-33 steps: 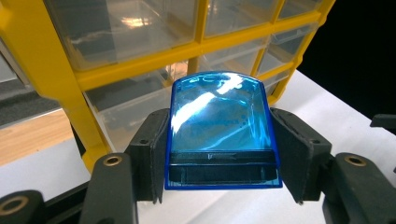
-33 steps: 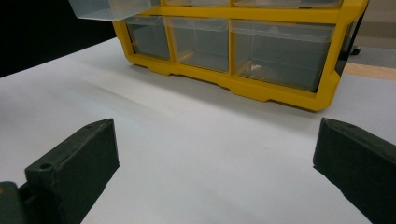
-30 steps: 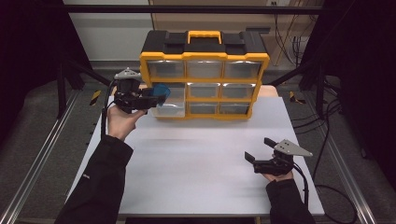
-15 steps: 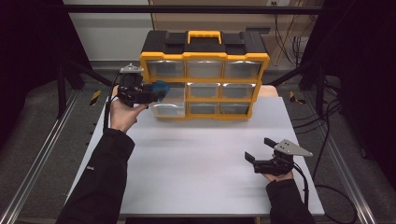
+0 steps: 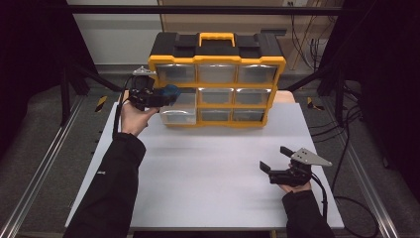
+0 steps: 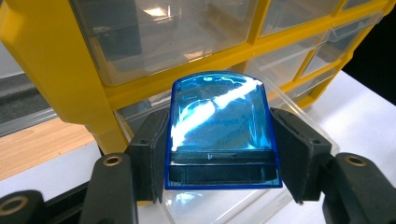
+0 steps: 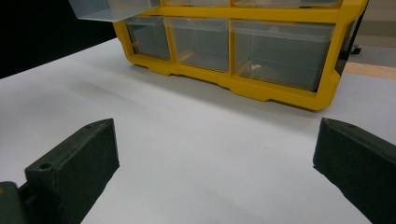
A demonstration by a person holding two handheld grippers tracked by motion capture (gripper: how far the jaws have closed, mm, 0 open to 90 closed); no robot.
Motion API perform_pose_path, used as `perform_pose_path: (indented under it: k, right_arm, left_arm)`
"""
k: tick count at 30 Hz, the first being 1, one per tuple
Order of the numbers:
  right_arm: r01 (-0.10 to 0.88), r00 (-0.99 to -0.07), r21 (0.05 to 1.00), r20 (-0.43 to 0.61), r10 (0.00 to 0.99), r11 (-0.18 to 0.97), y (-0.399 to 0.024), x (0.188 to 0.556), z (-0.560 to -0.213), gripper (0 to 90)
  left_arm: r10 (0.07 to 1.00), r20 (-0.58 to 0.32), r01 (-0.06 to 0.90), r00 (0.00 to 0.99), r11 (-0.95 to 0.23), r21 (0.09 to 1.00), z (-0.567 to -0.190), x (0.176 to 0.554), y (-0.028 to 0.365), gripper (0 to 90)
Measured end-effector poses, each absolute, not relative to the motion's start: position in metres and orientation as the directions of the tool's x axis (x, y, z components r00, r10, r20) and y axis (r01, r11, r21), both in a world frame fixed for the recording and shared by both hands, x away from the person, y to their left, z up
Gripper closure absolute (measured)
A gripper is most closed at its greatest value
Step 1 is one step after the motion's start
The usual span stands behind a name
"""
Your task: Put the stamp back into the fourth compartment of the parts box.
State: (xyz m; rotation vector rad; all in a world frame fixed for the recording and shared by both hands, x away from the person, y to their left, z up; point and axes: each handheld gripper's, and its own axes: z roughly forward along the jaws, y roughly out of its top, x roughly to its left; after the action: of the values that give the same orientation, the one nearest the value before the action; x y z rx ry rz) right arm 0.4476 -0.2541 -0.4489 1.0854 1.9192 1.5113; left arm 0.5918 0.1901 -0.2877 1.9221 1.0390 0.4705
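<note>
Table [image 5: 198, 173]: white top, pretty much bare apart from the organizer at the far edge and the right gripper down near the front right.
Organizer [image 5: 217, 79]: yellow frame, black lid with a yellow carry handle [image 5: 217, 37], stood upright facing the person. Counted nine clear drawers, three rows of three.
Open drawer [image 6: 261, 154]: one of the nine, on the left column, was pulled out toward the person. See-through plastic; couldn't tell what was inside it, if anything.
Other drawers [image 7: 280, 53]: the ones seen from the right gripper view were pushed in, and one had a small pale speck in it, too small to call.
Left gripper [image 5: 157, 96]: held up at the organizer's left front corner, fingers [image 6: 148, 154] clamped on both sides of the blue piece.
Right gripper [image 5: 277, 163]: low over the table at the front right, well away from the organizer, fingers [image 7: 74, 168] spread wide with nothing between them.
Blue piece [image 6: 220, 128]: just one. Translucent blue plastic, rounded at the top, flat dark band along the bottom, glare streak across the face. It sat just above the pulled-out drawer, right in front of the yellow frame.
Writing: there was some faint moulded lettering on the blue piece, honestly unreadable. No brand visible on the organizer.
</note>
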Motion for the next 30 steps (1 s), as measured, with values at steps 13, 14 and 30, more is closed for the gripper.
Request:
perform_pose_path:
  k: [13, 14, 30]
  right_arm:
    - [0.297, -0.580, 0.951, 0.110, 0.807, 0.083, -0.254, 0.448, -0.449, 0.4]
    - [0.297, -0.580, 0.951, 0.111, 0.807, 0.083, -0.254, 0.448, -0.449, 0.4]
    - [0.299, -0.580, 0.951, 0.112, 0.807, 0.082, -0.254, 0.448, -0.449, 0.4]
  left_arm:
    - [0.807, -0.045, 0.478, 0.589, -0.302, 0.825, -0.296, 0.593, 0.183, 40.4]
    - [0.808, -0.044, 0.478, 0.588, -0.304, 0.824, -0.296, 0.593, 0.182, 40.5]
    - [0.810, -0.043, 0.487, 0.585, -0.309, 0.817, -0.304, 0.594, 0.181, 39.7]
